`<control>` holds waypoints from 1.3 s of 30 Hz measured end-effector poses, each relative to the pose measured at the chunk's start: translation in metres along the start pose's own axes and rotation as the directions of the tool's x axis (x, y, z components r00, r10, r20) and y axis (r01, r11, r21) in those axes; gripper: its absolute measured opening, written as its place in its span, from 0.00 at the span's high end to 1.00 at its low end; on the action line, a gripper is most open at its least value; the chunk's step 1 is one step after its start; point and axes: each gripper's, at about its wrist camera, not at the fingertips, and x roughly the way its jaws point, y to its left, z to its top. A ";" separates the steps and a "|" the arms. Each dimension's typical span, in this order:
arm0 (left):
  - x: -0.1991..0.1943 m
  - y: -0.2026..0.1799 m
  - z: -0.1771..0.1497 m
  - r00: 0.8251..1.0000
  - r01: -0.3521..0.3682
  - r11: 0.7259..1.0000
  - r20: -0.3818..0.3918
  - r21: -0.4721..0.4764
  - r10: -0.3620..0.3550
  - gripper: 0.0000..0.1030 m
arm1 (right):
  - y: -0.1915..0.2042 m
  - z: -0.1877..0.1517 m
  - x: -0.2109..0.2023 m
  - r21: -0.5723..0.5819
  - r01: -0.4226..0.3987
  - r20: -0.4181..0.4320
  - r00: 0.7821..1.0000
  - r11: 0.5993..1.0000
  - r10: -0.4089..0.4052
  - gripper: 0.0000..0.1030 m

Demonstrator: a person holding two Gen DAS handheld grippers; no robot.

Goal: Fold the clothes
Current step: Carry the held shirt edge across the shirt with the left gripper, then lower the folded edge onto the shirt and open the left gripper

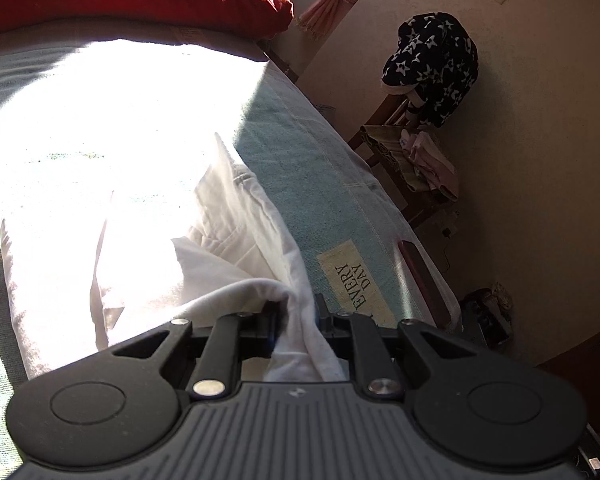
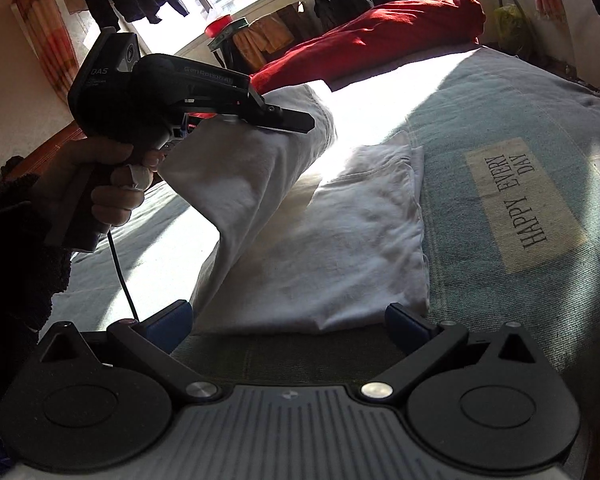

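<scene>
Your left gripper (image 1: pixel 298 320) is clamped on a gathered edge of the white garment (image 2: pixel 332 240), holding that part lifted above the portion lying flat on the bed cover (image 2: pixel 520 152). Your right gripper (image 2: pixel 288 320) stands wide and empty near the hem. Judged step: a fold-over in progress. Carry the lifted edge across, aligned.

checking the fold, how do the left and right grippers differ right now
The left gripper is shut on the white garment; the right gripper is open and holds nothing. The left is raised, lifting a fold of cloth off the bed; the right sits low at the garment's near edge. Both are the same black build.
</scene>
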 end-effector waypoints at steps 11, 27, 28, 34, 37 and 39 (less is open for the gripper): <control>0.035 -0.015 -0.009 0.996 -0.067 0.995 -0.053 0.071 0.070 0.85 | -0.005 -0.002 -0.004 0.015 0.014 -0.003 1.000 1.000 -0.014 0.00; 0.062 -0.028 -0.026 0.990 -0.093 0.988 -0.090 0.124 0.105 0.53 | -0.004 -0.004 -0.015 0.007 0.047 0.015 0.999 0.999 -0.047 0.00; 0.061 -0.031 -0.027 0.990 -0.098 0.985 -0.089 0.138 0.111 0.53 | -0.003 -0.004 -0.016 0.005 0.050 0.018 0.999 0.999 -0.050 0.00; 0.033 -0.038 -0.042 0.988 -0.118 0.971 -0.071 0.210 0.135 0.42 | 0.001 -0.004 -0.024 0.000 0.058 0.044 0.997 0.998 -0.058 0.00; 0.020 -0.041 -0.049 0.987 -0.128 0.961 -0.061 0.244 0.146 0.40 | 0.005 -0.003 -0.028 -0.004 0.056 0.055 0.997 0.998 -0.056 0.00; 0.008 -0.039 -0.056 0.987 -0.138 0.957 -0.042 0.255 0.154 0.38 | 0.009 -0.002 -0.031 -0.009 0.054 0.064 0.997 0.999 -0.053 0.00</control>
